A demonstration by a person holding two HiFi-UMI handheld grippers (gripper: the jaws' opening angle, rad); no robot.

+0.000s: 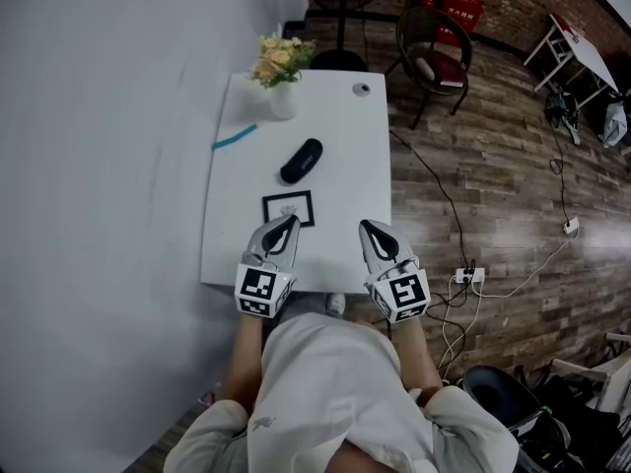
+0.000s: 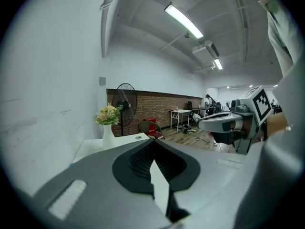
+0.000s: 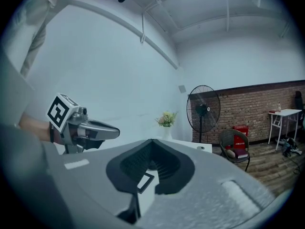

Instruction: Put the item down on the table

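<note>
At the near edge of the white table point(image 1: 345, 146), risk is low but not nil. Both claws are empty, so there is nothing to drop. The likely task item, a black case point(image 1: 302, 161), lies mid-table, well apart from either claw. A careless forward sweep could knock the small black frame point(image 1: 288, 208) lying just ahead of the left gripper point(image 1: 288, 221), or shove the case toward the flower vase point(image 1: 280, 67) at the far end.

Left gripper: jaws fully together, nothing between them. Right gripper point(image 1: 367, 225): jaws meeting at the tips, likewise empty. Both are held roughly level, side by side, pointing along the table, forearms close to the body.
</note>
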